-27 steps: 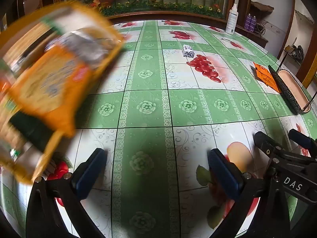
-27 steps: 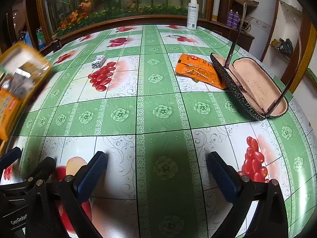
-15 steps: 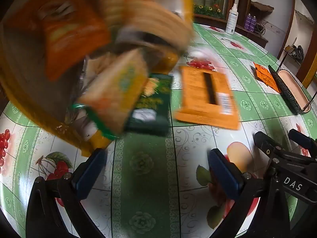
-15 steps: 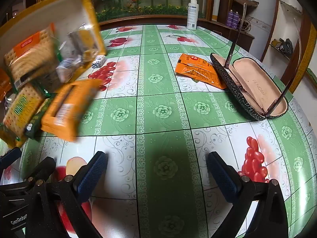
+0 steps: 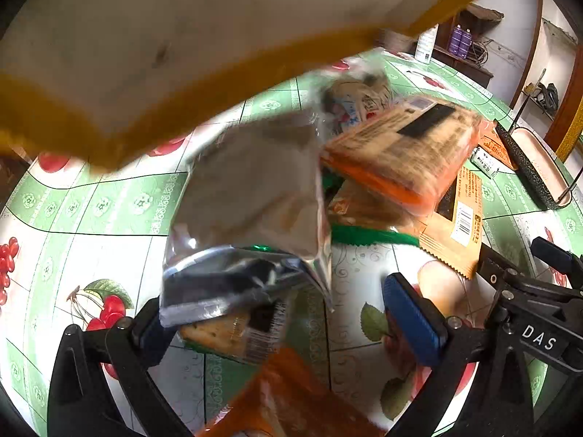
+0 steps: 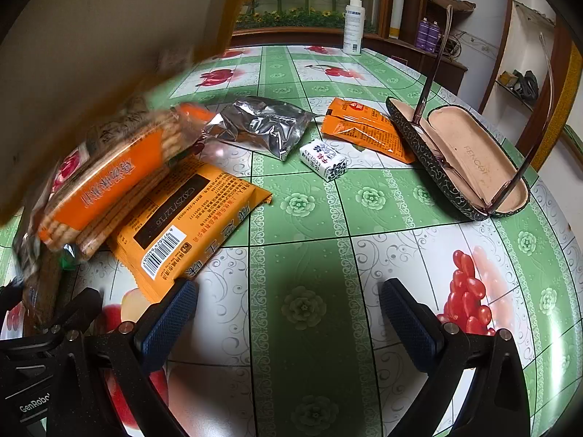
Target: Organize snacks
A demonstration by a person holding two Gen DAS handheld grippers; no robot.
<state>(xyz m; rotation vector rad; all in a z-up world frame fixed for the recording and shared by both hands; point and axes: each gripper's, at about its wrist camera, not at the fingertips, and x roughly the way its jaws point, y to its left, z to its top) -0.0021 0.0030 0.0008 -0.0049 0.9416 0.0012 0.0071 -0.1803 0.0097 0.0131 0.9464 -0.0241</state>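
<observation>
Right wrist view: the right gripper (image 6: 288, 320) hangs above the table (image 6: 306, 269) with its jaws spread wide and nothing between them. A yellow-edged box (image 6: 91, 36) fills the upper left of this view, tipped over the tabletop, its underside toward the camera. Below it the snacks lie scattered or blurred in motion — an orange cracker pack (image 6: 109, 182) rests on a flat orange packet (image 6: 182, 225) with a barcode, whose lower corner lies just beside the gripper's left finger. Farther back sit a silver foil bag (image 6: 262, 123), a small white-and-blue candy box (image 6: 322, 158) and a second orange packet (image 6: 364, 127). An open glasses case (image 6: 466, 160) lies at the right, near that packet, and a white spray bottle (image 6: 354, 23) stands at the far edge. Left wrist view: the left gripper (image 5: 284, 313) is likewise fully released, holding nothing — a blurred silver packet (image 5: 251, 200) and a biscuit pack (image 5: 237, 331) overlap the gap between its fingers, though contact cannot be told. The box (image 5: 182, 54) spans the top here.
</observation>
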